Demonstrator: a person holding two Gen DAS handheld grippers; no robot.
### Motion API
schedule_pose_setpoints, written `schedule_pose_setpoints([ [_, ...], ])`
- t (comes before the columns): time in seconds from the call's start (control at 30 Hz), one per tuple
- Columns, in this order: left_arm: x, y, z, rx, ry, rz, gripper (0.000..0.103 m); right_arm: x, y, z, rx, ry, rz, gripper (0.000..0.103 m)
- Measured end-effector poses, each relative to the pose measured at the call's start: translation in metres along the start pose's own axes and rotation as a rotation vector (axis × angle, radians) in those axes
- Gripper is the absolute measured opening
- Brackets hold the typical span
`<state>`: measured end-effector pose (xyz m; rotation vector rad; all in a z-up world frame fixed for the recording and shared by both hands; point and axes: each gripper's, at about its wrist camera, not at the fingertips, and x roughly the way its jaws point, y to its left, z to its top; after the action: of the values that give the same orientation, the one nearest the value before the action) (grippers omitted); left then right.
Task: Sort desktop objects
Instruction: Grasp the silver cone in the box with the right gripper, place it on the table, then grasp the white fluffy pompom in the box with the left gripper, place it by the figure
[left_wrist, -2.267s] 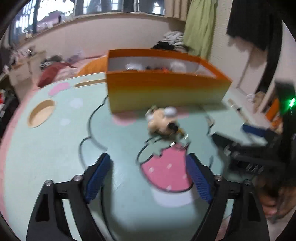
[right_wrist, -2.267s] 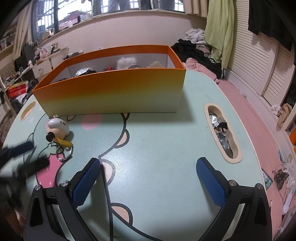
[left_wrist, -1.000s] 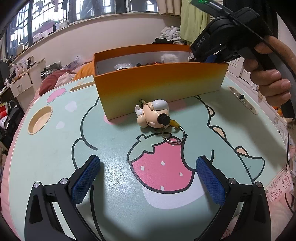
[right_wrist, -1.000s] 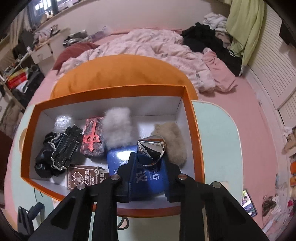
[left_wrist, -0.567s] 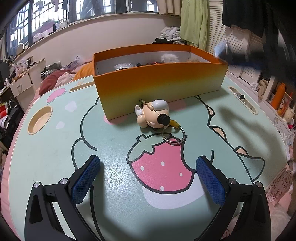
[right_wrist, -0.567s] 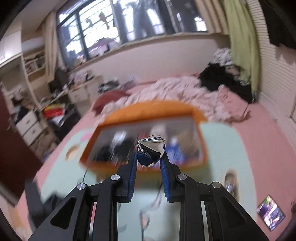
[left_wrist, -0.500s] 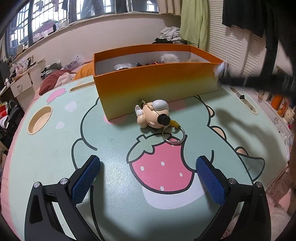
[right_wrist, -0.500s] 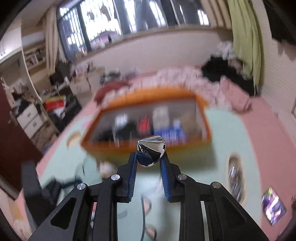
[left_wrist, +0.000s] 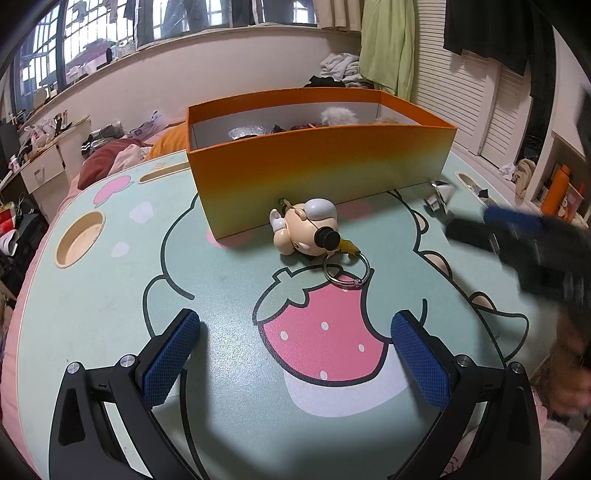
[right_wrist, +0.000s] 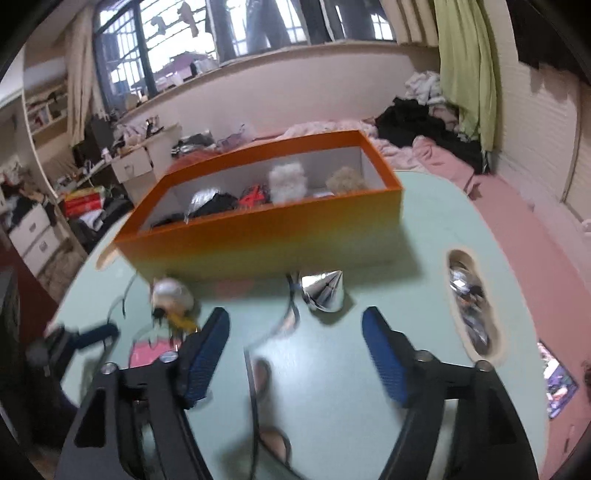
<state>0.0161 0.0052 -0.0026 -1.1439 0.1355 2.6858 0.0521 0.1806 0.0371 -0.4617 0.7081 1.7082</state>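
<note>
An orange box holding several small items stands at the back of the mint table; it also shows in the right wrist view. A cartoon-head keychain with a metal ring lies in front of it, also blurred in the right wrist view. A shiny silver cone lies on the table just ahead of my open right gripper; it also shows in the left wrist view. My left gripper is open and empty, low over the strawberry print.
The table has a round cup hole at the left and an oval slot holding foil scraps at the right. My right gripper appears blurred at the right of the left wrist view. A bed and clothes lie behind.
My right gripper carried the silver cone out of the box, came down to the table, opened and let it go. The left gripper has not moved.
</note>
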Motion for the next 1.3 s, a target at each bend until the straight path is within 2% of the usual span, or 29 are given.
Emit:
schedule_pose_setpoints([
  [0.07,0.001,0.000,0.000,-0.001,0.000,0.003,0.103,-0.002,0.002,-0.008,0.012,0.045,-0.017,0.078],
  [0.1,0.001,0.000,0.000,-0.001,-0.001,0.005,0.103,-0.006,0.001,-0.014,-0.004,0.029,-0.039,0.079],
  [0.17,0.001,-0.001,0.000,-0.003,0.000,0.006,0.103,0.003,0.006,-0.018,-0.057,0.040,-0.151,0.100],
  [0.2,0.001,-0.001,0.000,-0.003,-0.001,0.007,0.103,0.005,0.005,-0.021,-0.051,0.025,-0.150,0.103],
  [0.43,-0.007,0.008,0.000,-0.032,-0.013,-0.020,0.103,0.007,-0.001,-0.023,-0.043,0.013,-0.160,0.103],
  [0.6,-0.033,0.014,0.013,-0.022,-0.093,-0.018,0.102,0.005,0.011,-0.028,-0.045,0.010,-0.164,0.103],
  [0.77,-0.056,0.013,0.054,-0.036,-0.146,-0.126,0.087,0.005,0.011,-0.028,-0.044,0.009,-0.166,0.103],
  [0.83,-0.056,0.009,0.083,-0.041,-0.136,-0.174,0.072,0.005,0.011,-0.027,-0.043,0.009,-0.166,0.103],
  [0.9,-0.047,0.005,0.110,-0.049,-0.112,-0.211,0.061,0.006,0.011,-0.027,-0.043,0.008,-0.166,0.103],
  [1.0,-0.013,-0.002,0.155,-0.058,-0.035,-0.226,0.060,0.006,0.011,-0.027,-0.044,0.006,-0.167,0.103],
  [1.13,0.053,-0.017,0.192,-0.073,0.102,-0.139,0.060,0.006,0.011,-0.027,-0.043,0.004,-0.166,0.103],
  [1.3,0.098,-0.041,0.211,-0.049,0.145,-0.073,0.060,0.006,0.012,-0.026,-0.043,0.002,-0.167,0.103],
])
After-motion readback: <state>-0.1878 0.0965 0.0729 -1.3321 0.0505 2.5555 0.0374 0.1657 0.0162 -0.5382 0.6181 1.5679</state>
